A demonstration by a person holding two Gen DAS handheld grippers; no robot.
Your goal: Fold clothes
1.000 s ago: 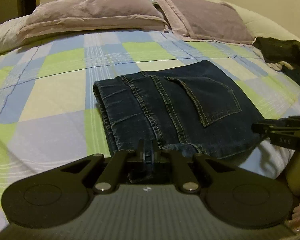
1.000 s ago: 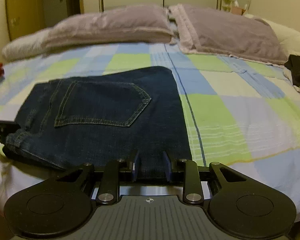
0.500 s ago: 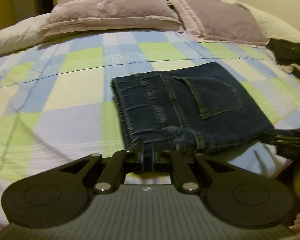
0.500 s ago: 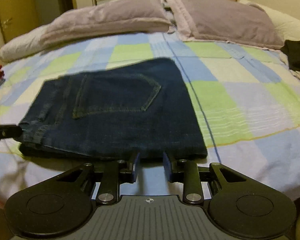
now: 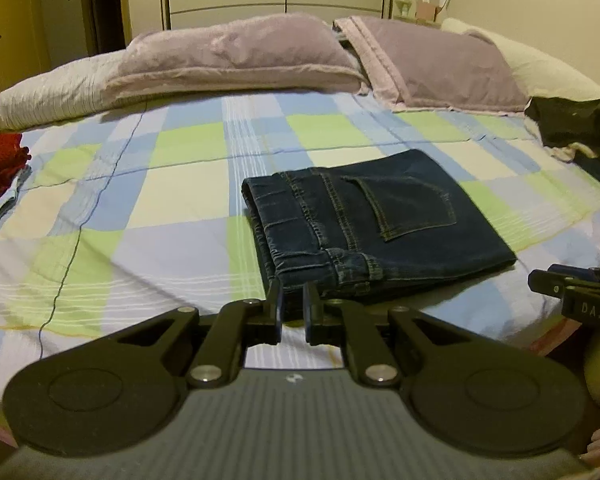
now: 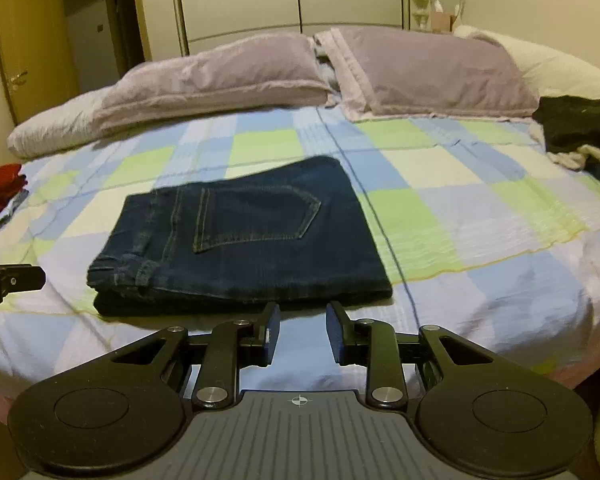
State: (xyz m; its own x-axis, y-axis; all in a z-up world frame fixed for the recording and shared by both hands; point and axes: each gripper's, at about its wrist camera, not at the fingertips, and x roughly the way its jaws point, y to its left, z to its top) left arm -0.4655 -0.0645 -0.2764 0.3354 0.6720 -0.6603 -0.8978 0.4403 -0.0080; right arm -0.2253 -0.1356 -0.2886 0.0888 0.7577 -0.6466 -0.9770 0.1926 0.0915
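Dark blue jeans (image 5: 372,224) lie folded into a flat rectangle on the checked bedspread (image 5: 148,216), back pocket up. They also show in the right wrist view (image 6: 252,240). My left gripper (image 5: 292,306) is open by a narrow gap and empty, just short of the jeans' near left corner. My right gripper (image 6: 302,326) is open and empty, just short of the jeans' near edge. Each gripper's tip shows at the edge of the other's view.
Two purple pillows (image 5: 260,56) lie at the head of the bed. A red garment (image 5: 0,168) lies at the left edge. A dark pile of clothes (image 5: 576,132) lies at the right edge. The bed's near edge is right below the grippers.
Both grippers have let go of the jeans and pulled back toward the bed's near edge. The left jaws have opened a little; the right jaws have widened. The jeans stay flat.
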